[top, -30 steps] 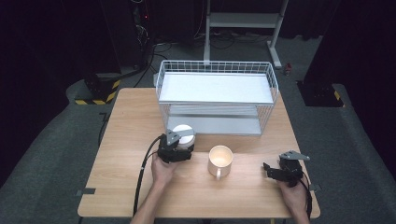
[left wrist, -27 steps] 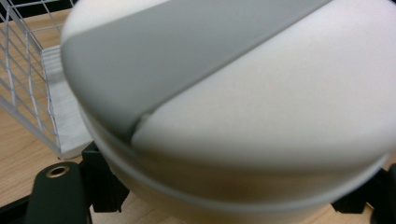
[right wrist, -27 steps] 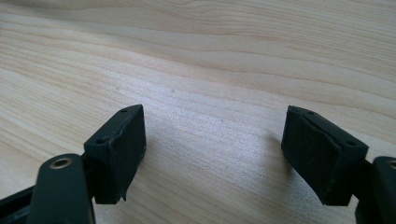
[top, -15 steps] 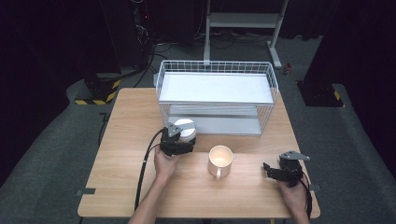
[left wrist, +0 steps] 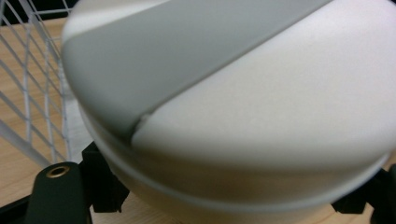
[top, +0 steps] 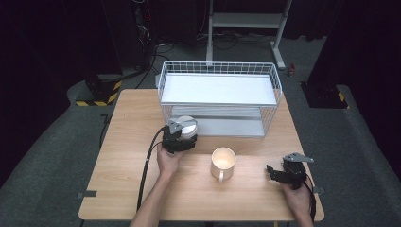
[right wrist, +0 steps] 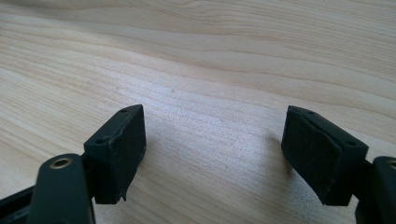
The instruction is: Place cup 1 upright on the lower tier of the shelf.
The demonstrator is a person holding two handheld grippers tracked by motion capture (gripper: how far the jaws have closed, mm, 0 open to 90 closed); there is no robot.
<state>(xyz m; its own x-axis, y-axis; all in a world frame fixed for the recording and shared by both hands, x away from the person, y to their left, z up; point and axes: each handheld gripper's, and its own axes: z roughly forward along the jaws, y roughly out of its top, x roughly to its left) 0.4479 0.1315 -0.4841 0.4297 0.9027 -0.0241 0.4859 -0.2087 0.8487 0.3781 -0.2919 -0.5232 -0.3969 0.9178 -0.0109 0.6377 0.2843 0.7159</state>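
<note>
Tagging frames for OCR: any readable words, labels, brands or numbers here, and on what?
None readable.
White-and-grey round container in the left claw: plain surfaces, no print.
Cream mug: no marking visible.
White wire rack: no label.
Wooden table under the open right claw: only grain.

Table (top: 127,189) light wood grain. Rack (top: 218,71) white wire, pale grey shelves. Mug (top: 223,161) cream. Lidded container (left wrist: 243,121) white with grey band. Both grippers black. Yellow-black hazard stripes (top: 97,101) at 10 o'clock.
</note>
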